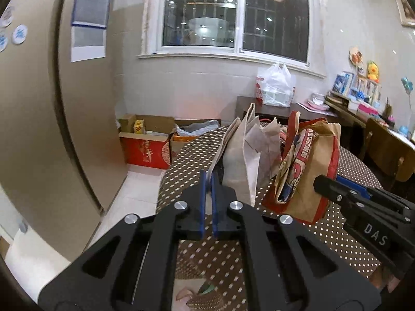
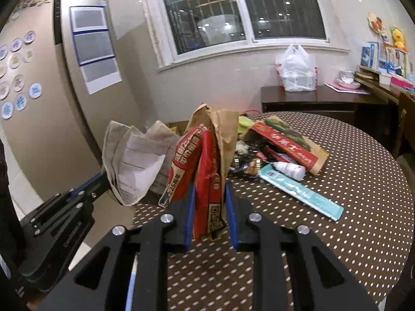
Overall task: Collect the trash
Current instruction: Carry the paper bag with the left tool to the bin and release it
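- The left gripper (image 1: 208,181) had its blue pads together on a thin edge of the pale paper bag (image 1: 242,155), pinching little more than a flap of it.
- The right gripper (image 2: 210,204) was clamped on the red-and-brown paper bag (image 2: 205,160), its pads pressed against the crumpled sides low down, near the printed code.
- Both bags appeared to hang just above the polka-dot table (image 2: 350,207), side by side and nearly touching; I could not tell whether their bottoms had fully cleared the cloth.
- More trash lay loose on the table beyond the red bag: a teal flat packet (image 2: 301,189), a small white bottle (image 2: 289,169), a red-and-green carton (image 2: 288,142) and some dark wrappers bunched behind them.
- To my eye the weakest point was the left hold. With so little paper between the pads, a tug or a swing could tear the flap or let the bag slide out.
- The pale bag stood open at the top, so tilting it further might spill whatever was inside; I could not see its contents.
- The red bag was squeezed rather than held by a handle, and if it was heavy it could creep downward through the pads.
- The two bags hung close enough that swinging one could knock the other, or sweep the loose items off the table's edge.
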A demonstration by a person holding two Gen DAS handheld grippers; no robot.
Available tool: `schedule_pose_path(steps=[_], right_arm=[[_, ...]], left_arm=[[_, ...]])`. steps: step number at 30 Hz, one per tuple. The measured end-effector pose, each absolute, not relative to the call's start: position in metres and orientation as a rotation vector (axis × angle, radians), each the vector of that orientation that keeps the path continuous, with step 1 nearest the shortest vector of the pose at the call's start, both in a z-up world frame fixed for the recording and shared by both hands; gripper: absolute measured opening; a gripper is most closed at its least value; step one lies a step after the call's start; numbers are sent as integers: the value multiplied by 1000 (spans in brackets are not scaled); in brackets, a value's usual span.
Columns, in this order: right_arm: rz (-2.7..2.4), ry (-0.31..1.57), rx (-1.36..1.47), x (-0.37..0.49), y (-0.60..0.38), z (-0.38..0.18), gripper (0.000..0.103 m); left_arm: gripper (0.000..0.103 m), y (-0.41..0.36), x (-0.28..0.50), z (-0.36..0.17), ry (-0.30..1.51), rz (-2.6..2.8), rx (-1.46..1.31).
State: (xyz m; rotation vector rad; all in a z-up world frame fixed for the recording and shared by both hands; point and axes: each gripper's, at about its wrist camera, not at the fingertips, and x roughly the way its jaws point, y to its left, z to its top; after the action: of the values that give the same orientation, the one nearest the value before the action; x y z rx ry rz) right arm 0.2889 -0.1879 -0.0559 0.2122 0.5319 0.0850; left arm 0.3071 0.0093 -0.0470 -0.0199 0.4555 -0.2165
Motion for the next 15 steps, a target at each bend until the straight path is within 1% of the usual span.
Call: schedule_pose_path(steps=[7,15], right_arm=[[193,541,168,272,-128,-48,22],[346,597,101,260,-46,-57,22]], left_arm=[[3,59,277,-50,454,-145,-101],[3,141,237,-61,459,0,-182]])
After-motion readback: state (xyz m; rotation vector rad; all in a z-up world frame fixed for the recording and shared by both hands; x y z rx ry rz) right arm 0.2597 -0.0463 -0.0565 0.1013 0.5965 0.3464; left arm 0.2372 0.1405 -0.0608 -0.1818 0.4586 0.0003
